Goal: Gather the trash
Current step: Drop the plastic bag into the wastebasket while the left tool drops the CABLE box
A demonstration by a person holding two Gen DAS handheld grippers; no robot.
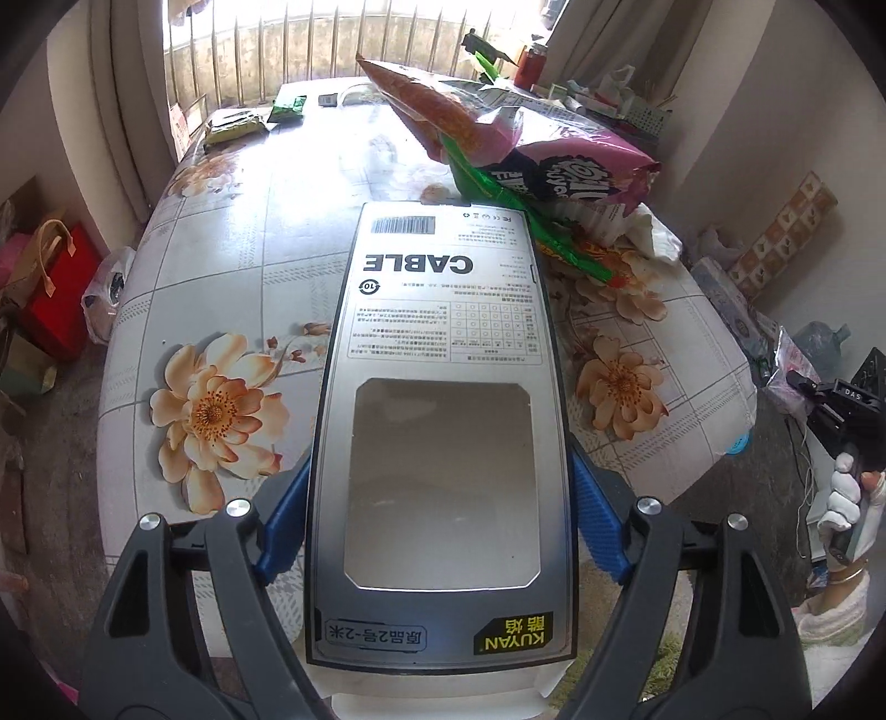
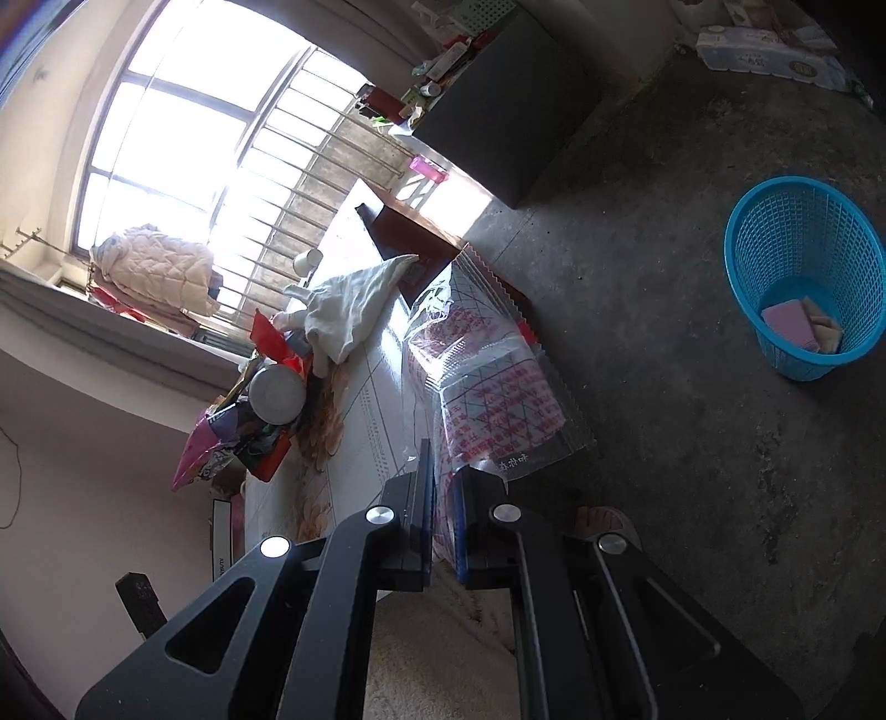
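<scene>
While my left gripper (image 1: 437, 531) clamps the cable box (image 1: 440, 387) over the table (image 1: 232, 232), my right gripper (image 2: 443, 520) pinches a plastic bag (image 2: 487, 387); swinging toward the blue basket (image 2: 803, 288) could shake either loose.

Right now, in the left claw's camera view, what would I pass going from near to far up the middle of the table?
Left claw pinching the grey cable box → pile of snack bags, purple one on top → green packet near the table's far edge → barred window.
</scene>
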